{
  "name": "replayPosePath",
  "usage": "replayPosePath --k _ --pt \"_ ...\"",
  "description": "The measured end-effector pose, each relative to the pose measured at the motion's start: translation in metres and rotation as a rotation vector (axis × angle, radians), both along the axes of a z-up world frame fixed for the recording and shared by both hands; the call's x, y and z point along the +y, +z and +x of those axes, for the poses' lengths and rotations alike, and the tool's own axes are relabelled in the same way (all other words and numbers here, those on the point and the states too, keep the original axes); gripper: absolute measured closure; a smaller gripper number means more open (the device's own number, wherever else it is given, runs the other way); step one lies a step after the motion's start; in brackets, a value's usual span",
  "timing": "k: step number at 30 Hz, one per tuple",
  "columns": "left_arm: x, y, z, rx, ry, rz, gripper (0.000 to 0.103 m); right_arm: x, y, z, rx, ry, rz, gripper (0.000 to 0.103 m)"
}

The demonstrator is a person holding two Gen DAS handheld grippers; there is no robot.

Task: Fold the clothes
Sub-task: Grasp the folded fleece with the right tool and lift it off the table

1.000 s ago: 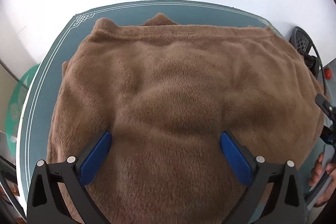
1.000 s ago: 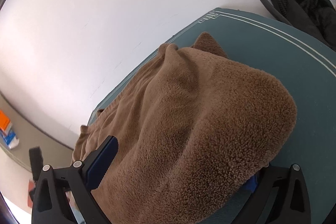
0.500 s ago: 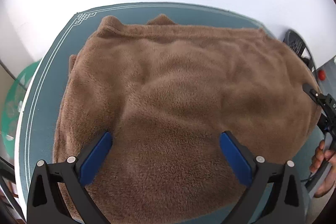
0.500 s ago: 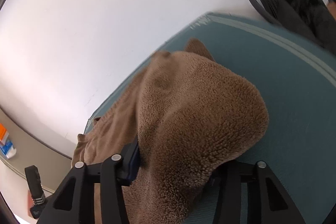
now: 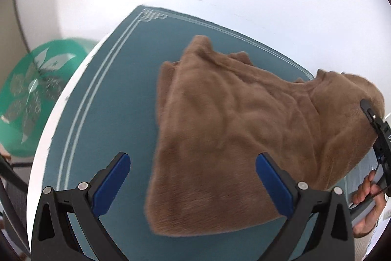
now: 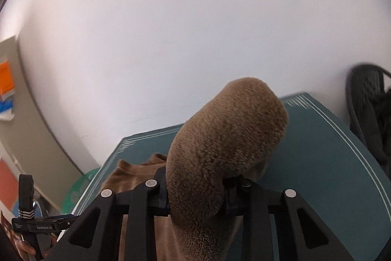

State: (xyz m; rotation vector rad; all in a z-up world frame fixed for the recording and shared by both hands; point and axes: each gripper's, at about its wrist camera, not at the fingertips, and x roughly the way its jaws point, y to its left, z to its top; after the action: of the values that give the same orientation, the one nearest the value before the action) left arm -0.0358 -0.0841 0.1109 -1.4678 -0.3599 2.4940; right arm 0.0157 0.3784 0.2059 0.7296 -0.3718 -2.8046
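A brown fleece garment (image 5: pixel 232 129) lies on the teal mat (image 5: pixel 102 99). My left gripper (image 5: pixel 193 179) hovers open above its near left edge, with nothing pinched between the blue pads (image 5: pixel 113 184). In the right wrist view my right gripper (image 6: pixel 195 195) has a thick fold of the fleece (image 6: pixel 224 136) between its jaws, which are closing and press on it. The fold bulges up over the fingers and hides the pads. The left wrist view shows that gripper (image 5: pixel 377 133) at the garment's raised right corner, with a hand (image 5: pixel 366 197) on its handle.
A green round patterned object (image 5: pixel 36 94) stands left of the mat. A black mesh chair with dark cloth (image 6: pixel 369 124) sits at the right. A white wall (image 6: pixel 171 40) runs behind the table. Bare mat (image 6: pixel 317 163) shows right of the fold.
My right gripper went from wide open to pressing on the fleece fold and rose, lifting that corner. My left gripper shifted left, so bare mat now shows under its left finger.
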Motion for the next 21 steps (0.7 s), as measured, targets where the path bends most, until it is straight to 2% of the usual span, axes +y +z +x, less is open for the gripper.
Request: replayPosePath --k 6,10,16,19,21 --pt "-0.037 -0.009 0.012 -0.024 0.051 0.031 0.000 -0.072 0.013 0.004 0.065 0.110 0.080 0.073" --pt "-0.059 -0.014 0.020 -0.033 0.088 0.054 0.000 -0.131 0.007 0.012 0.094 0.220 0.163 0.073" --pt "-0.095 -0.024 0.031 -0.051 0.146 0.077 0.000 -0.218 -0.028 0.025 0.102 0.398 0.346 0.075" --pt "-0.112 -0.029 0.037 -0.069 0.169 0.094 0.000 -0.257 -0.053 0.036 0.100 0.476 0.490 0.075" --pt "-0.120 -0.032 0.039 -0.078 0.181 0.115 0.000 -0.270 -0.071 0.039 0.064 0.535 0.563 0.074"
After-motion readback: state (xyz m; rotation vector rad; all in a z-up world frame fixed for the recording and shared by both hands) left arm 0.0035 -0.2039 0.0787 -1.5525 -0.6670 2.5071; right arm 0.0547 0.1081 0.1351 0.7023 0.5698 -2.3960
